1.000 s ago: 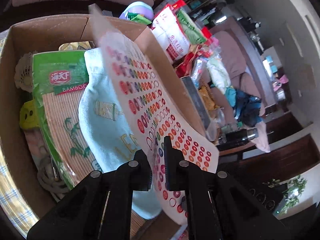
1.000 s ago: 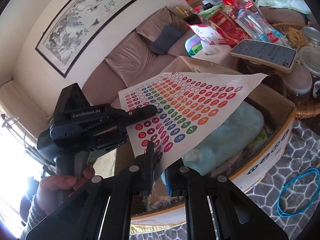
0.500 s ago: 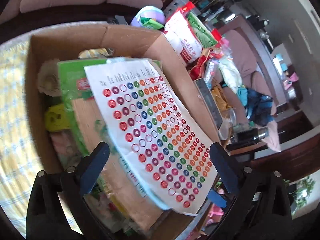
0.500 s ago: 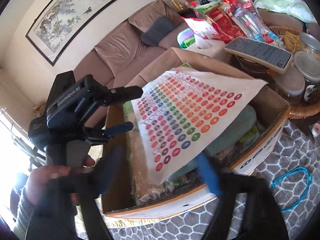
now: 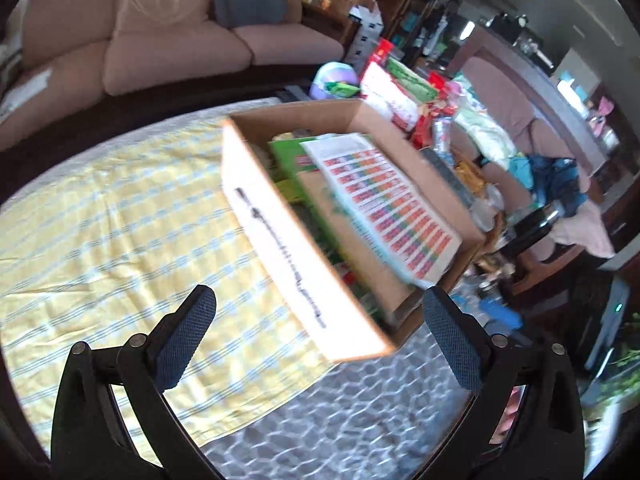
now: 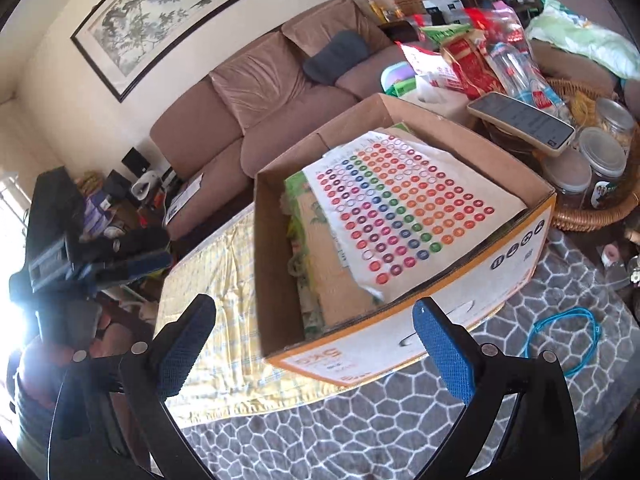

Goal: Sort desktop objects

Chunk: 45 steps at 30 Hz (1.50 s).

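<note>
A sheet of coloured round stickers [image 6: 404, 208] lies flat on top of the things in the open cardboard box [image 6: 404, 332]; it also shows in the left wrist view [image 5: 384, 204], blurred, in the same box [image 5: 288, 256]. My right gripper [image 6: 316, 344] is open and empty, in front of the box's near wall. My left gripper [image 5: 320, 336] is open and empty, pulled back from the box's corner. The left gripper also shows at the far left of the right wrist view [image 6: 132, 256].
The box holds a green bamboo-print pack [image 6: 312, 216]. A yellow checked cloth [image 5: 120, 216] and a grey patterned cloth [image 6: 360, 432] cover the table. A blue cord loop [image 6: 560, 340], a phone [image 6: 520, 120], jars [image 6: 604, 160], a wicker basket and snack bags crowd the right.
Both grippers let go of the sticker sheet and opened wide. The sheet dropped flat onto the box's contents. Both grippers drew back from the box.
</note>
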Motion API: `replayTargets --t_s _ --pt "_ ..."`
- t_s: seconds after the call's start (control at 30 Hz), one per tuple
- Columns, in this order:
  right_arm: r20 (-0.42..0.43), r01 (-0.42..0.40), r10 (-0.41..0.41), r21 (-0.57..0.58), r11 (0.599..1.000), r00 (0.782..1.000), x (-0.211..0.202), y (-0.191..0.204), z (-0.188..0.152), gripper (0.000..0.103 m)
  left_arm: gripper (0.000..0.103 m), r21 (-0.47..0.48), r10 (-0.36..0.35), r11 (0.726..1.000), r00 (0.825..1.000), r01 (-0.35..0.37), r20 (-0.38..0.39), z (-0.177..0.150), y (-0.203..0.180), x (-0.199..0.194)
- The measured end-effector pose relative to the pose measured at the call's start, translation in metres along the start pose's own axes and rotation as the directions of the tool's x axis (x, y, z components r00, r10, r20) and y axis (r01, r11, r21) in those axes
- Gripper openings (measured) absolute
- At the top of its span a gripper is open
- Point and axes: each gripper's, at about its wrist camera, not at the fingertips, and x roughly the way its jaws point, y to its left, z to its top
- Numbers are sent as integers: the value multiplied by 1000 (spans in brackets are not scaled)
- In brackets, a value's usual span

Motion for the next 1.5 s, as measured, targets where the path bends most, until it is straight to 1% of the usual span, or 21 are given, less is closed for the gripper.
replayTargets --t_s 0.07,0.13,0.23,0.27,0.33,0.4,0.5,0.57,0.67,0.73,0.8,0.93,0.97,1.0,1.03,1.13,1.23,1.43,1.5 --pt "-5 -7 7 -21 1000 1000 2 16 -7 103 103 15 57 998 998 -57 16 -22 12 -17" --pt "-5 -8 7 -56 998 1000 7 35 -17 103 103 8 101 995 994 -102 41 -45 28 -31" --pt "-5 8 -9 -126 992 1000 18 67 -32 103 103 -51 173 984 983 -170 54 -77 57 -46" --pt "-9 18 -19 -144 989 1000 23 76 -36 103 103 -77 205 977 977 -201 61 -88 68 -51" --pt "-28 38 -45 -196 980 999 36 96 -49 103 103 -129 276 956 958 -265 77 -108 87 -59" --pt "-40 59 -70 -245 968 997 50 114 -62 103 103 -168 319 938 945 -303 77 -127 106 -63" --pt "-48 65 -83 -302 951 995 72 130 -82 103 103 -217 349 919 935 -329 61 -152 128 -59" --pt "-50 79 -102 -330 941 994 87 136 -95 103 103 -241 395 895 918 -374 42 -168 140 -51" --pt "-29 108 -128 -360 927 991 108 137 -113 103 103 -262 428 876 903 -406 32 -190 157 -38" --pt "-19 134 -153 -389 912 988 122 138 -125 103 103 -266 463 856 886 -443 13 -202 166 -25" --pt "-31 141 -171 -436 889 985 142 142 -136 103 103 -271 481 843 877 -465 -10 -211 176 -8" --pt "-73 135 -202 -522 842 977 183 145 -155 103 103 -321 475 825 878 -464 -49 -225 200 21" --pt "-78 141 -214 -533 835 974 193 144 -158 103 103 -332 477 820 877 -466 -54 -227 206 28" --pt "-85 142 -222 -540 829 971 204 143 -160 103 103 -340 487 811 872 -475 -58 -229 210 32" --pt "-90 142 -225 -541 829 970 210 142 -163 103 103 -346 494 805 868 -481 -59 -230 214 36" --pt "-111 133 -226 -537 833 968 227 140 -166 103 103 -357 498 796 864 -489 -72 -233 222 48" --pt "-113 130 -233 -566 814 966 237 141 -171 103 103 -349 501 795 861 -496 -84 -235 225 57" --pt "-151 120 -242 -555 823 958 251 138 -181 103 103 -335 526 790 848 -514 -62 -238 222 60" --pt "-156 122 -245 -549 827 957 252 136 -182 103 103 -334 530 791 847 -512 -43 -239 222 61"
